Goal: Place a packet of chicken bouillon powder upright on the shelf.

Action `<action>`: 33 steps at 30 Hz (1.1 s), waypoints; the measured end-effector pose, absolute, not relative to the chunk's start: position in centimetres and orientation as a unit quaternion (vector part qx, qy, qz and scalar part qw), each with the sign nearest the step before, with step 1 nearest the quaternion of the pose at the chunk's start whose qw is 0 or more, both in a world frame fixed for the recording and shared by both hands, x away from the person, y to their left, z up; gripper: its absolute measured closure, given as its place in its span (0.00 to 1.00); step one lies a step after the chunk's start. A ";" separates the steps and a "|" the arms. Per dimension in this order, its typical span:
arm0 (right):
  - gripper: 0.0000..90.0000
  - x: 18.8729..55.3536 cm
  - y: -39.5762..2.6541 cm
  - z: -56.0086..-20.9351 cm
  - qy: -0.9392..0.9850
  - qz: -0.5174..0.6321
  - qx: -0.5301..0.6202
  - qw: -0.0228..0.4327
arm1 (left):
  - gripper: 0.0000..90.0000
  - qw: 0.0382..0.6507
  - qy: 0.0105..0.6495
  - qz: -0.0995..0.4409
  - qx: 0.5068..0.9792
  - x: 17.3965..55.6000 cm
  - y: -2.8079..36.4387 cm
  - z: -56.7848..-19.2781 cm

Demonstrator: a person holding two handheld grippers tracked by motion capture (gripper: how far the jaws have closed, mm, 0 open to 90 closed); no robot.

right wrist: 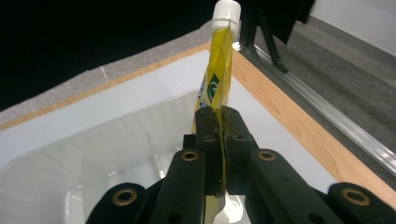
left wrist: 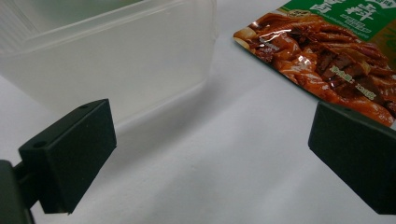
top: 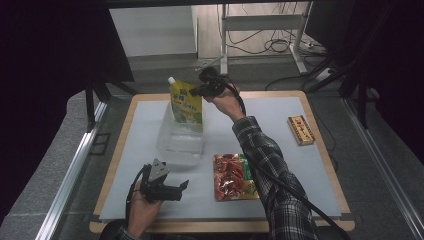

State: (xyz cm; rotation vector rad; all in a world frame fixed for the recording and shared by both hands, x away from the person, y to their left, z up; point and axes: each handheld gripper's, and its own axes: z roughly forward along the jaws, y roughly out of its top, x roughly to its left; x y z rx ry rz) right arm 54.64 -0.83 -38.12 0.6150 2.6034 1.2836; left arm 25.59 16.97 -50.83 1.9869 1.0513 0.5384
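Note:
A yellow spout pouch [top: 186, 105] with a white cap hangs upright over a clear plastic tub [top: 181, 137]; its lower part dips inside the tub. My right gripper [top: 196, 91] is shut on the pouch's upper right edge. In the right gripper view the jaws pinch the yellow pouch [right wrist: 219, 74] above the clear tub [right wrist: 70, 154]. My left gripper [top: 184, 185] lies low near the table's front edge, open, with nothing between its fingers. It faces the gap between the tub [left wrist: 107, 51] and a red food packet [left wrist: 322, 51].
The red food packet [top: 232, 176] lies flat right of the left gripper. A small red and gold box [top: 300, 129] sits at the right side of the white mat [top: 280, 150]. Wooden table edges and metal rails border the mat.

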 end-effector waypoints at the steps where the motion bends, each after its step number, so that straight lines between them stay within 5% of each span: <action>1: 0.95 54.6 -0.9 -38.1 0.874 0.430 0.210 0.086 | 0.00 0.403 0.416 0.213 0.786 25.6 17.0 -50.8; 4: 0.81 54.5 -1.1 -38.1 0.874 0.431 0.212 0.081 | 0.00 0.403 0.416 0.212 0.787 25.6 17.0 -50.8; 18: 0.46 53.7 -1.7 -38.1 0.873 0.420 0.223 0.107 | 0.00 0.404 0.414 0.209 0.789 25.6 16.8 -50.9; 33: 0.27 52.2 -2.9 -38.3 0.880 0.406 0.209 0.130 | 0.01 0.404 0.409 0.203 0.793 25.7 16.6 -51.1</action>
